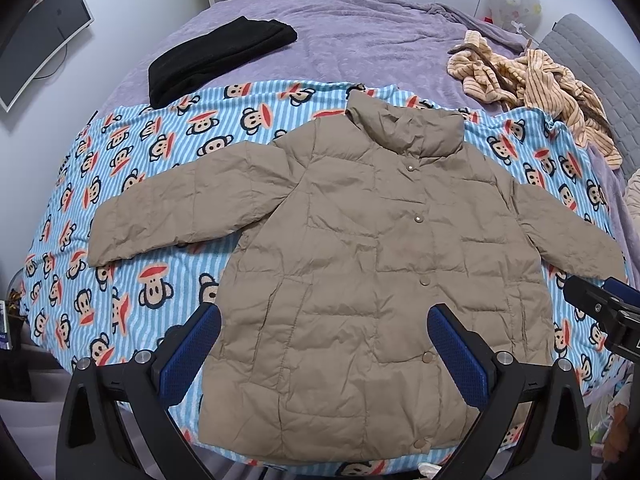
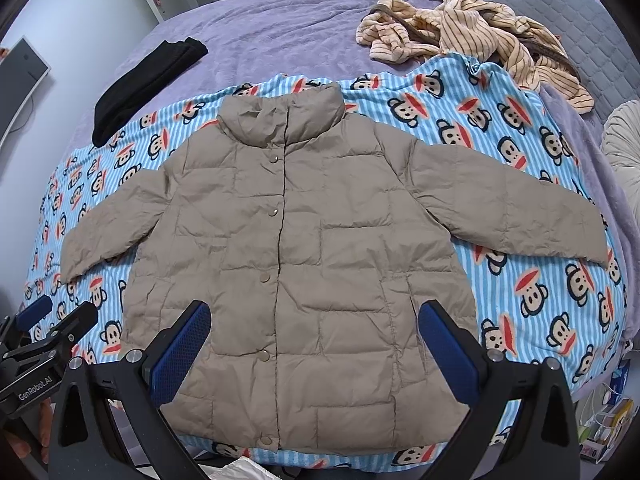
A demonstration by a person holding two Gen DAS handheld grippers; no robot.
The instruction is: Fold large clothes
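Note:
A tan puffer jacket (image 1: 360,264) lies flat, front up and snapped shut, sleeves spread to both sides, on a blue striped monkey-print blanket (image 1: 132,184). It also shows in the right wrist view (image 2: 304,248). My left gripper (image 1: 324,320) is open and empty, held above the jacket's lower left part near the hem. My right gripper (image 2: 314,316) is open and empty, held above the jacket's lower right part. The right gripper shows at the edge of the left wrist view (image 1: 600,308), and the left gripper at the edge of the right wrist view (image 2: 48,320).
The blanket (image 2: 520,128) lies on a purple bedspread (image 1: 352,36). A folded black garment (image 1: 216,56) lies at the back left. A crumpled tan striped garment (image 1: 536,84) lies at the back right. A monitor (image 1: 36,40) stands left of the bed.

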